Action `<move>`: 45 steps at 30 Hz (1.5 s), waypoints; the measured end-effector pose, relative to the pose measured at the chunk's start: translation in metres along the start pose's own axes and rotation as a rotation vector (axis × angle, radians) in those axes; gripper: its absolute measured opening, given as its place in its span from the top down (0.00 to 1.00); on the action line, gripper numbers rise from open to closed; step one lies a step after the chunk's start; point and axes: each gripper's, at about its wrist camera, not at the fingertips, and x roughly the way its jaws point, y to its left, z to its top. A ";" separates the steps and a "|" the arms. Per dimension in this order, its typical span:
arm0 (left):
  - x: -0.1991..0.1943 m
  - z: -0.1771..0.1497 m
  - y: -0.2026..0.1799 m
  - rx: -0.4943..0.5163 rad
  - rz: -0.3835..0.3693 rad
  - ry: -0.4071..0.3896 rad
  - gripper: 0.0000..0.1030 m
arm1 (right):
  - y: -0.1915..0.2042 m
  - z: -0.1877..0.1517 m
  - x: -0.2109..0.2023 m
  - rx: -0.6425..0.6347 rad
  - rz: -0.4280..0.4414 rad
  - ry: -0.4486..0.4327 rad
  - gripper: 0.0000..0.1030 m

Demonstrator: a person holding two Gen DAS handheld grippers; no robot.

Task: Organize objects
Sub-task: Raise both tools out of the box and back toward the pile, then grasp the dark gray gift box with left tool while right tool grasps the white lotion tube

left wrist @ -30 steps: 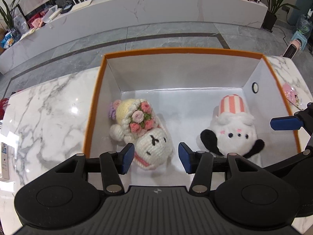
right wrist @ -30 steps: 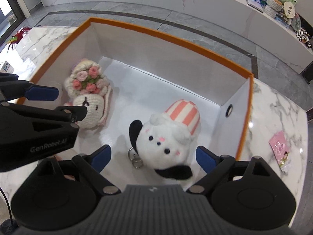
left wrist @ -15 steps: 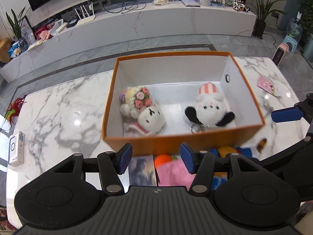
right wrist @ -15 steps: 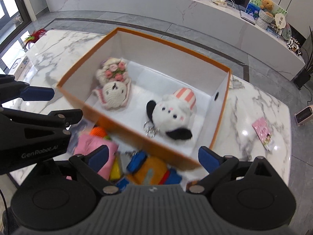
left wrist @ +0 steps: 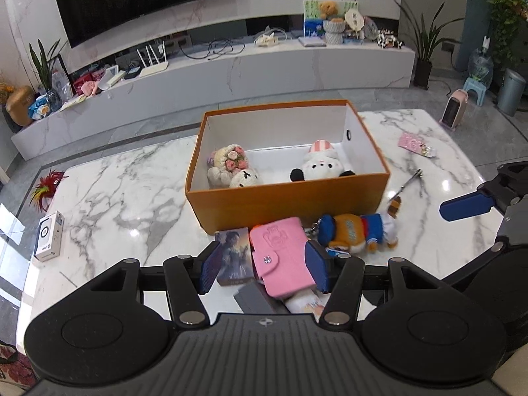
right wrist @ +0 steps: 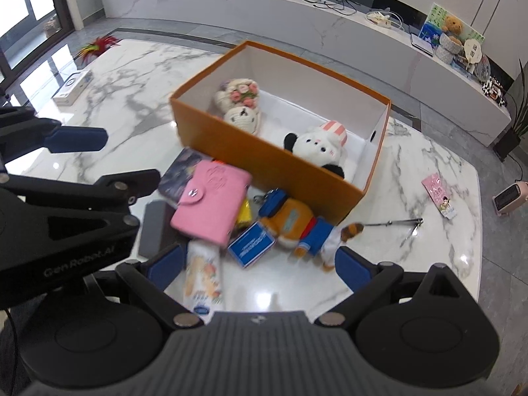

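Note:
An orange box (left wrist: 287,198) (right wrist: 264,161) stands on the marble table. Inside lie a crochet bunny with flowers (left wrist: 232,168) (right wrist: 241,105) and a white plush with a striped hat (left wrist: 321,165) (right wrist: 316,145). In front of the box lies a pile: a pink wallet (left wrist: 280,254) (right wrist: 211,204), an orange and blue plush (left wrist: 356,231) (right wrist: 297,224), a picture card (left wrist: 232,254), a blue packet (right wrist: 252,244) and a tube (right wrist: 202,277). My left gripper (left wrist: 263,269) hovers open above the wallet. My right gripper (right wrist: 259,266) hangs wide open over the pile, holding nothing.
A small white box (left wrist: 49,236) and a red feather (left wrist: 48,186) lie on the table's left. A pink card (left wrist: 415,143) and a thin metal tool (left wrist: 411,181) lie to the right. A pink heater (left wrist: 453,112) stands on the floor beyond.
Both grippers have drawn back and up from over the box's inside. The pile in front of the box has come into view. The left jaws stand a little wider.

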 end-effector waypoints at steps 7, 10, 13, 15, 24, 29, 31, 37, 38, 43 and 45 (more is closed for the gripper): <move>-0.027 -0.029 -0.006 -0.005 0.009 -0.049 0.36 | 0.016 -0.033 -0.021 -0.011 -0.002 -0.018 0.04; -0.030 -0.042 -0.006 -0.016 0.011 -0.063 0.35 | 0.022 -0.046 -0.023 -0.015 -0.004 -0.025 0.04; -0.025 -0.052 -0.002 -0.029 0.009 -0.061 0.34 | 0.025 -0.058 -0.019 -0.005 0.004 -0.032 0.03; -0.019 -0.062 0.004 -0.050 0.010 -0.057 0.34 | 0.023 -0.065 -0.010 0.010 0.007 -0.036 0.03; 0.039 -0.099 0.035 -0.140 0.024 0.024 0.34 | 0.024 -0.096 0.058 0.103 0.019 -0.067 0.03; 0.073 -0.109 0.038 -0.196 -0.019 0.065 0.34 | 0.015 -0.109 0.089 0.189 0.028 -0.096 0.03; 0.085 -0.111 0.039 -0.225 -0.049 0.057 0.29 | 0.009 -0.114 0.099 0.220 0.035 -0.112 0.03; 0.098 -0.103 0.045 -0.300 -0.136 0.013 0.28 | 0.011 -0.119 0.127 0.190 0.121 -0.144 0.03; 0.102 -0.102 0.046 -0.309 -0.147 0.012 0.28 | 0.013 -0.119 0.130 0.188 0.134 -0.149 0.03; 0.110 -0.101 0.049 -0.359 -0.196 0.005 0.28 | 0.020 -0.112 0.145 0.187 0.185 -0.152 0.03; 0.112 -0.101 0.050 -0.381 -0.202 0.009 0.28 | 0.025 -0.109 0.149 0.178 0.193 -0.150 0.03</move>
